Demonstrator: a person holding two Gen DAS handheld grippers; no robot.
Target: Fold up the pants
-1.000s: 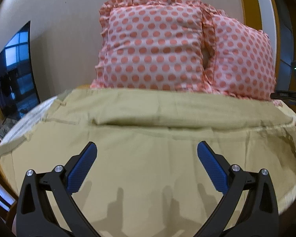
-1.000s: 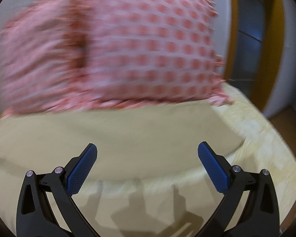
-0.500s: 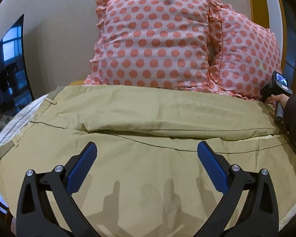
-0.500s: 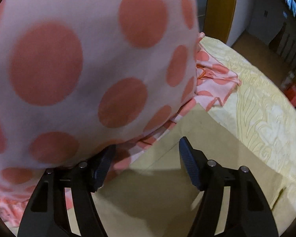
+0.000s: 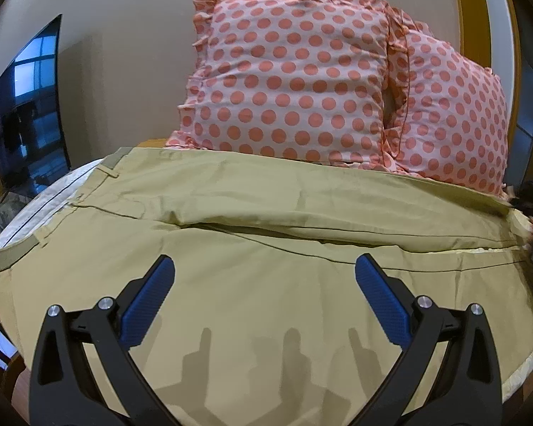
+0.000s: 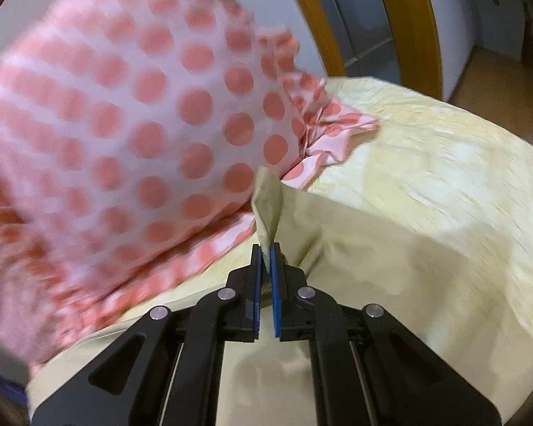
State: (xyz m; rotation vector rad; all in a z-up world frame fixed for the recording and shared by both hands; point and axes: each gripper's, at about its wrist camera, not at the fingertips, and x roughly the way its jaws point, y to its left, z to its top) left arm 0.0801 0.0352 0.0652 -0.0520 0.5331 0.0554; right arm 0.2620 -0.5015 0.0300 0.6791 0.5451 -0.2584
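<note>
The khaki pants (image 5: 266,284) lie spread across the bed, waistband at the left edge of the left wrist view and the 2 legs running toward the right. The far leg is ridged up slightly along its long seam, and its far edge lies against the foot of the 2 polka-dot pillows (image 5: 295,85) propped against the wall.

The left gripper (image 5: 264,294) hangs over the near leg with its blue pads wide apart and nothing between them — only its shadow falls on the cloth. Flat fabric lies in front of it and to both sides.

The right gripper (image 6: 265,252) is clamped on a corner of the pants (image 6: 268,202) at the hem end, the 2 pads pressed together with a peak of cloth sticking up between them (this view is motion-blurred). That corner sits just beside the ruffled lower edge of the nearest pillow (image 6: 131,135), so room is tight on that side; the other side opens onto pale yellow bedspread (image 6: 426,163).

A dark TV screen (image 5: 28,113) stands to the left of the bed, well apart from the pants.
</note>
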